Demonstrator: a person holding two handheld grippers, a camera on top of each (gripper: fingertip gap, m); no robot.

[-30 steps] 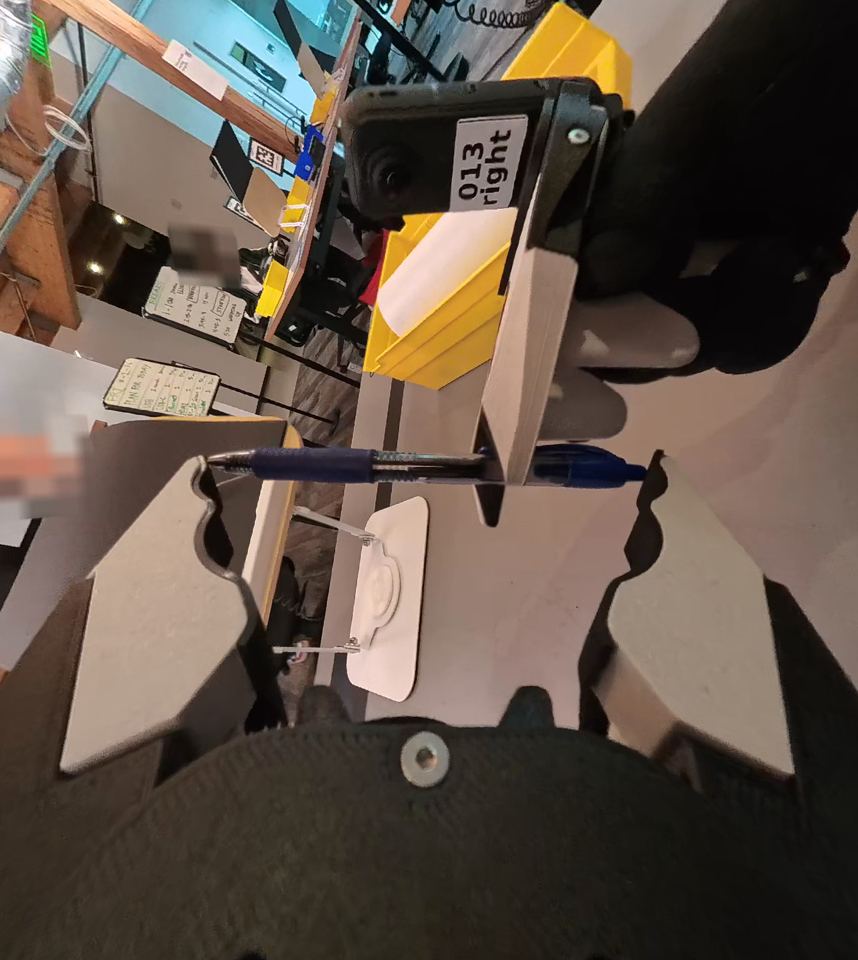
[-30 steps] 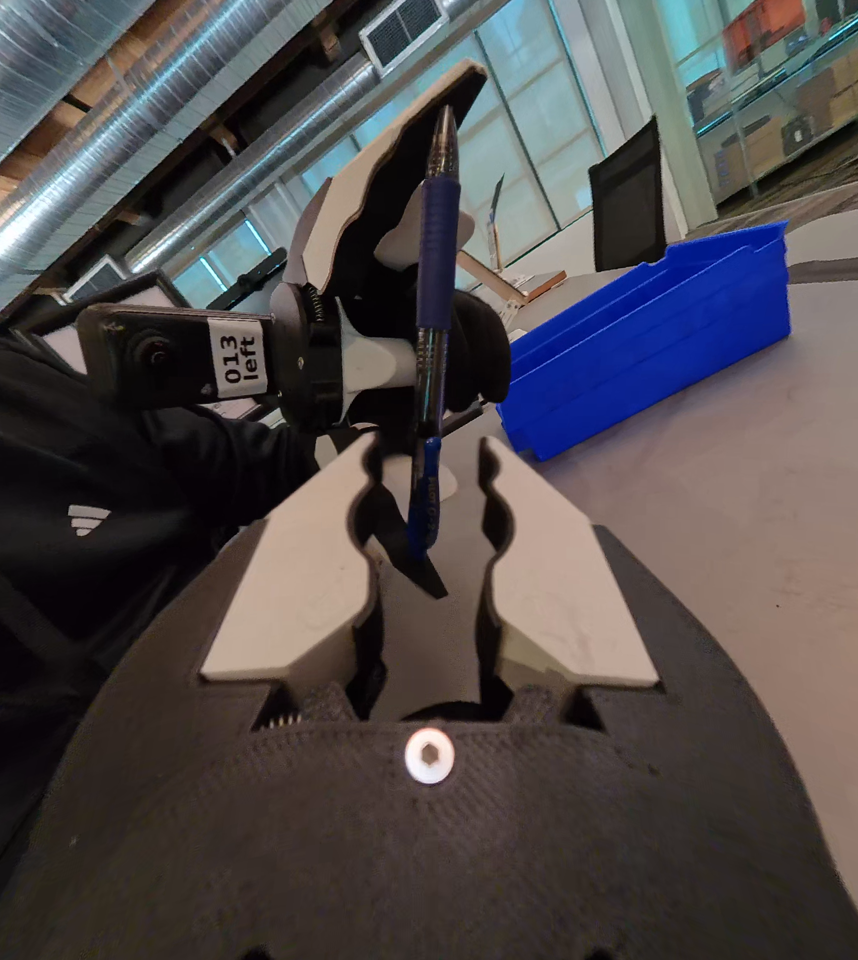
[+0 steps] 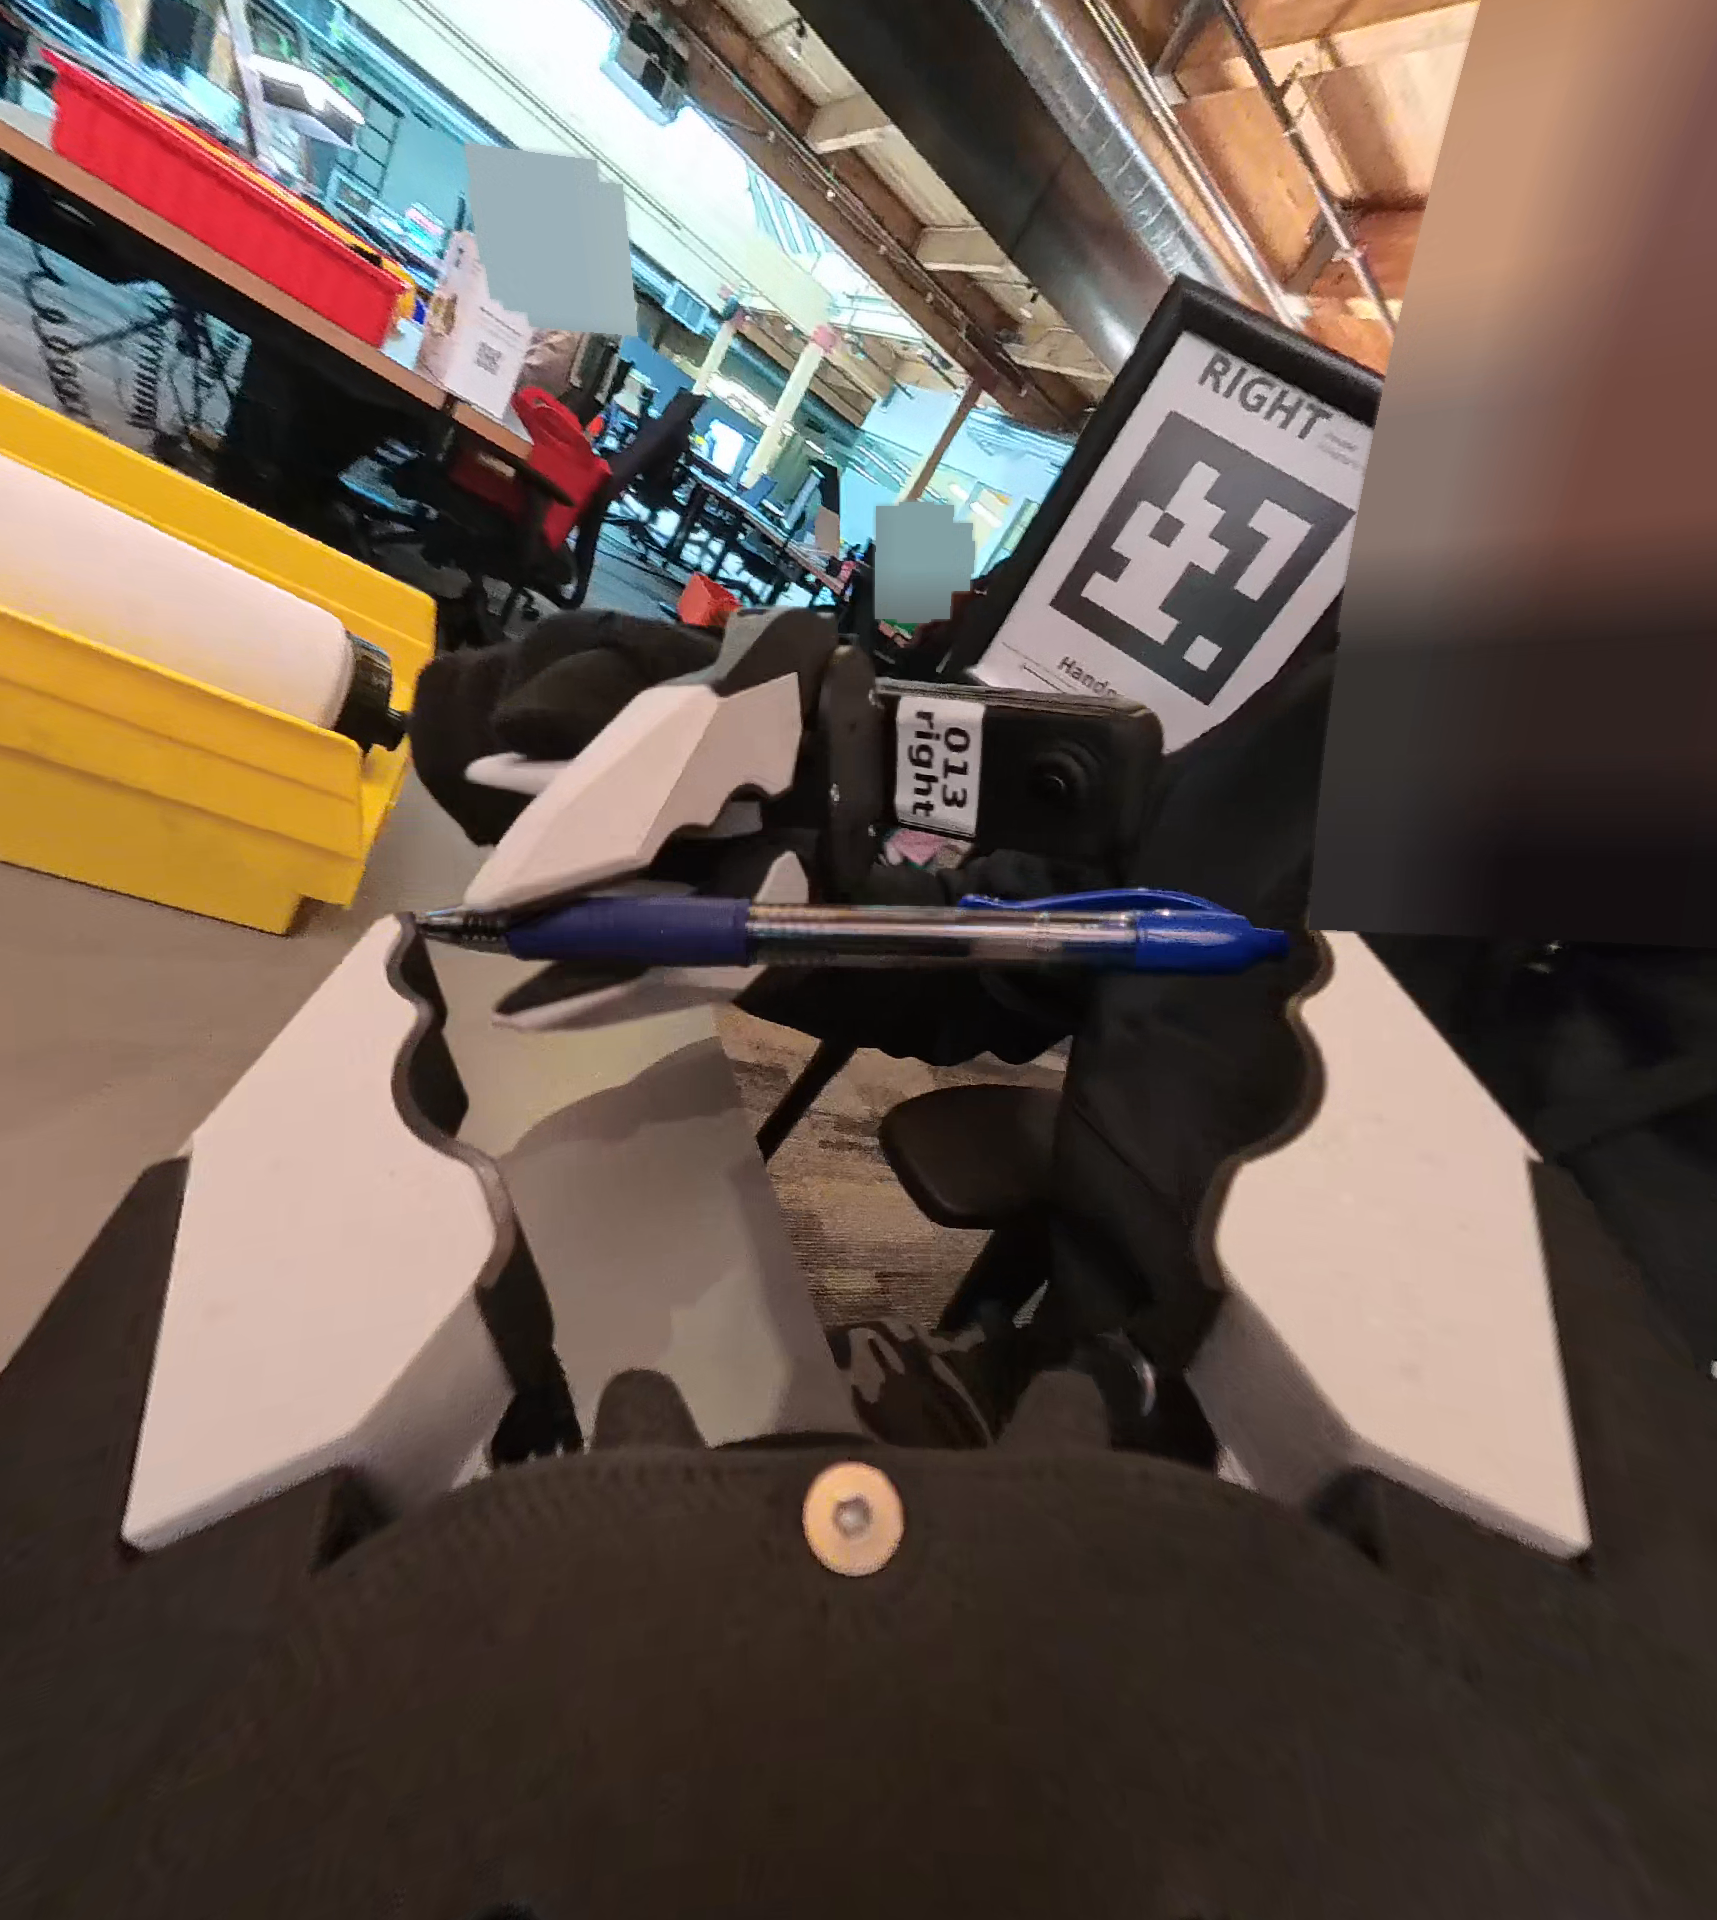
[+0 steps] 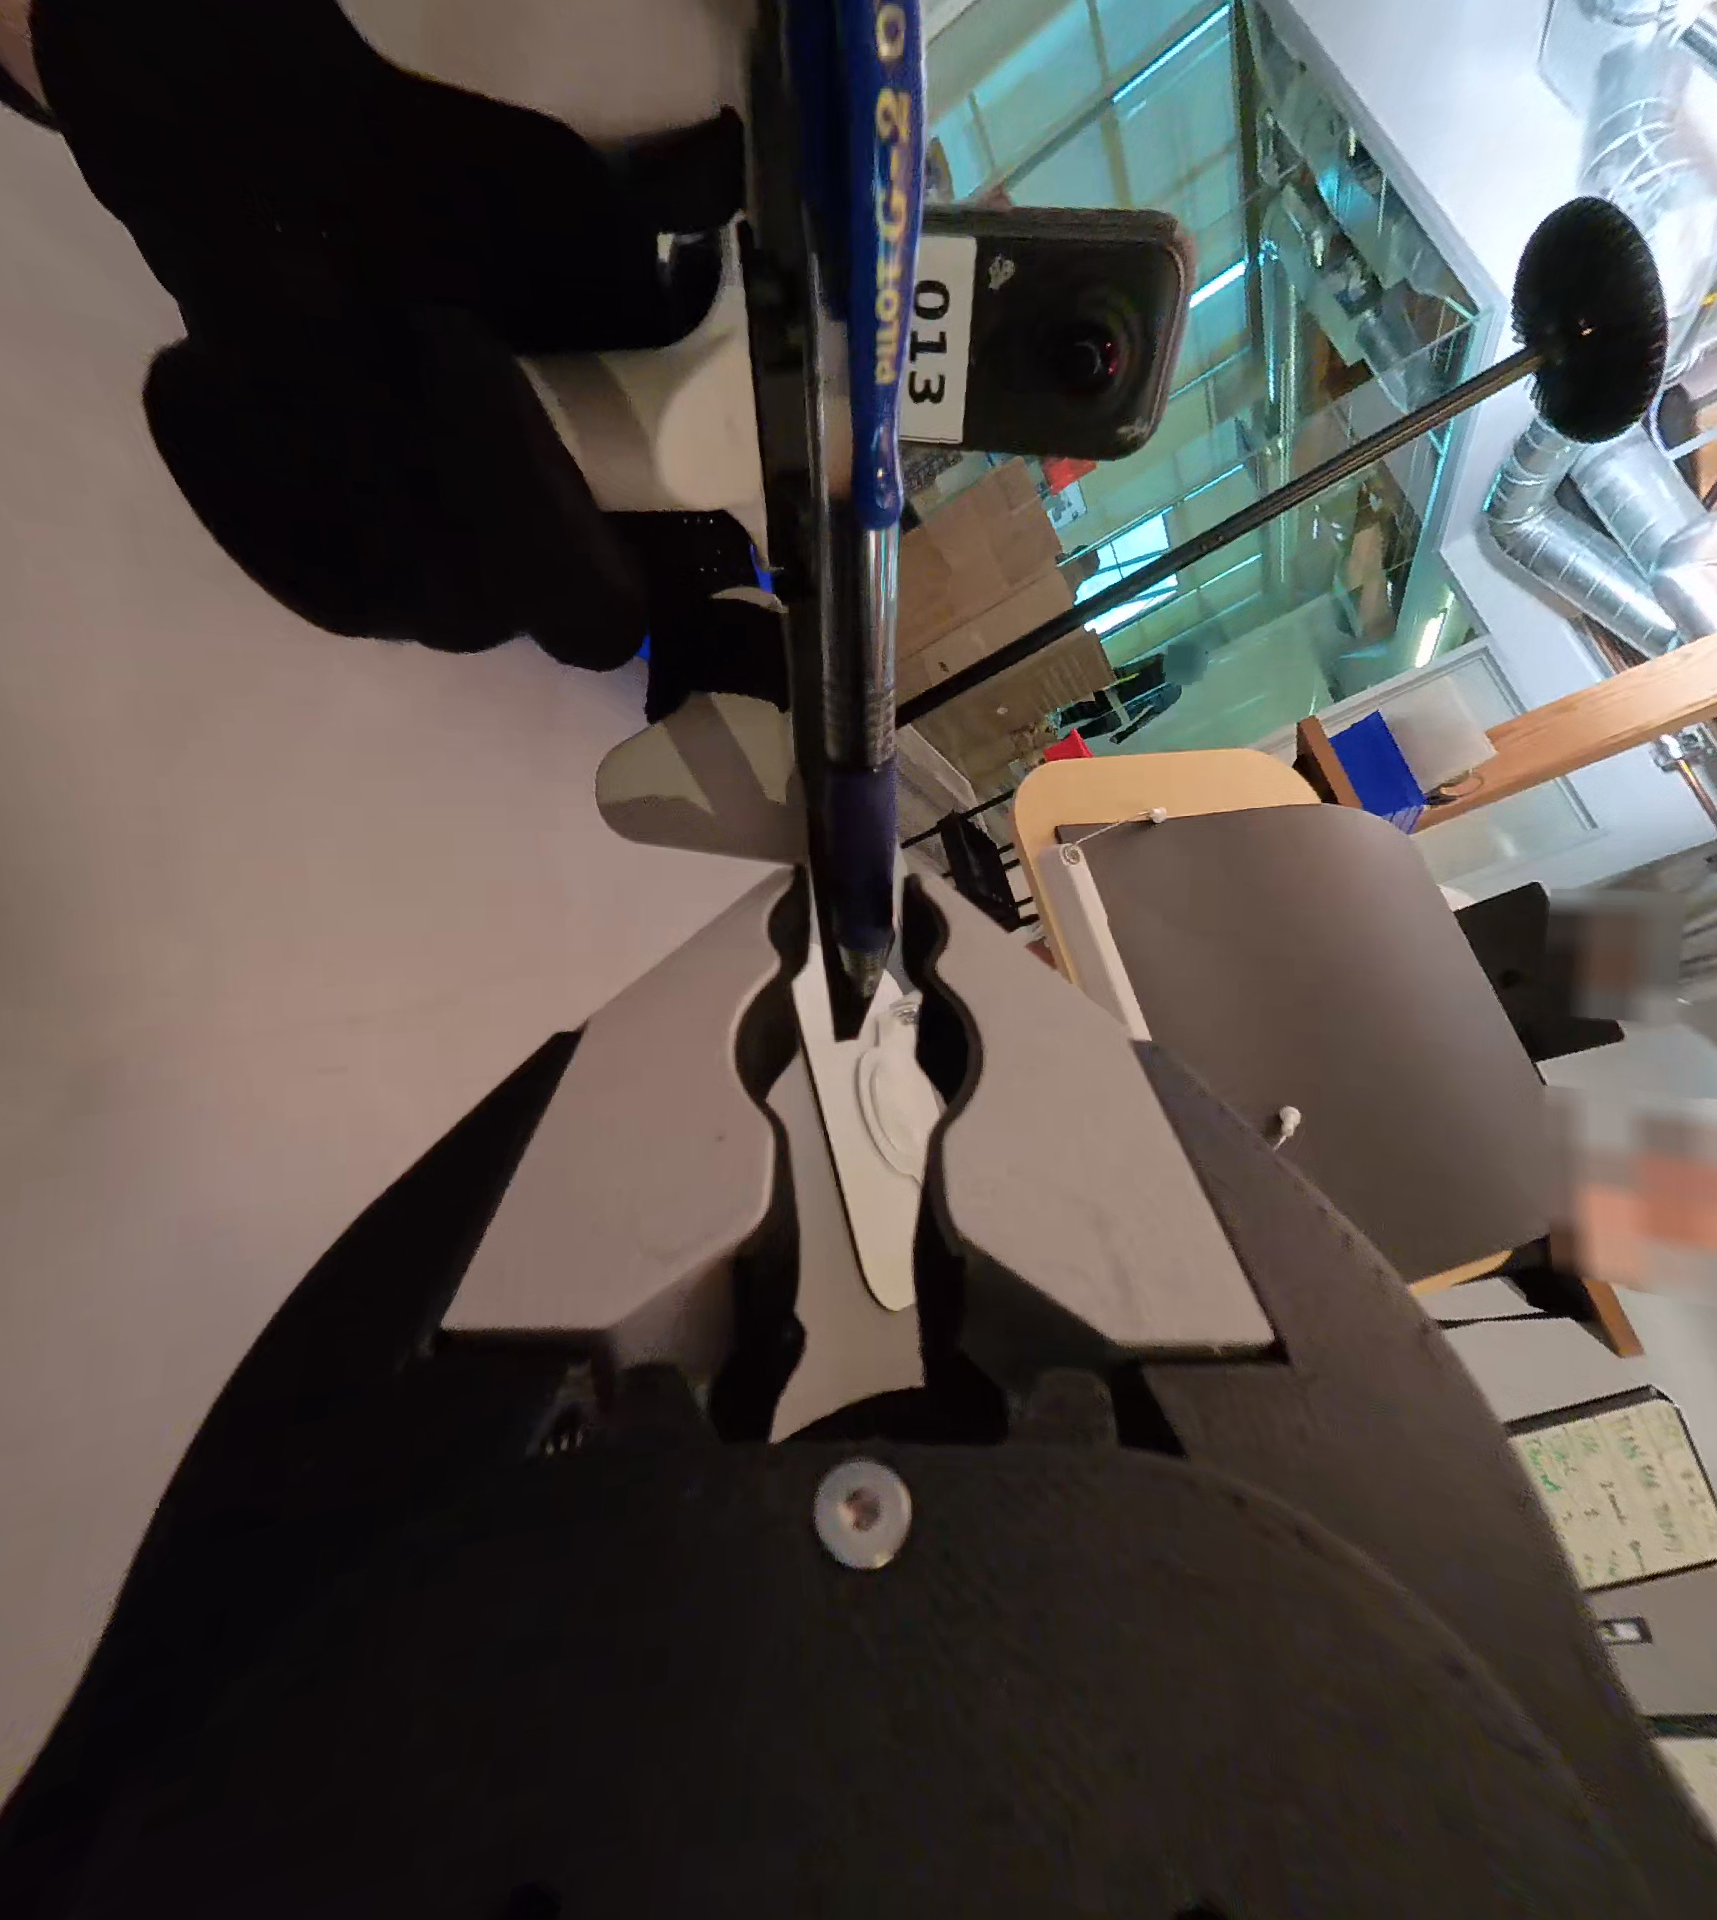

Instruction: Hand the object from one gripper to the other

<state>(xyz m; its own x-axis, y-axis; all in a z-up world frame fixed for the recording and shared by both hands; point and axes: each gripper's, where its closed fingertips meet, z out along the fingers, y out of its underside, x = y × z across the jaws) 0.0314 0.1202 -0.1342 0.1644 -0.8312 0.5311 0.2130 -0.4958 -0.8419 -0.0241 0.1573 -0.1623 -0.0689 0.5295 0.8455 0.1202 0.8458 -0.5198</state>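
The blue pen (image 3: 864, 932) spans the left gripper (image 3: 859, 945) lengthwise, tip to tip between wide-spread fingers. The right gripper (image 4: 849, 940) pinches its grip end — actual contact is hard to confirm, its upper end cut off.

The pen (image 3: 854, 928) is blue with a see-through middle and a dark blue grip. Both grippers have light grey jaws on black bodies. The counter (image 3: 106, 997) is grey. At ten o'clock sits a yellow bin (image 3: 137, 790); at two o'clock a sign (image 3: 1197, 540) shows black-and-white squares.
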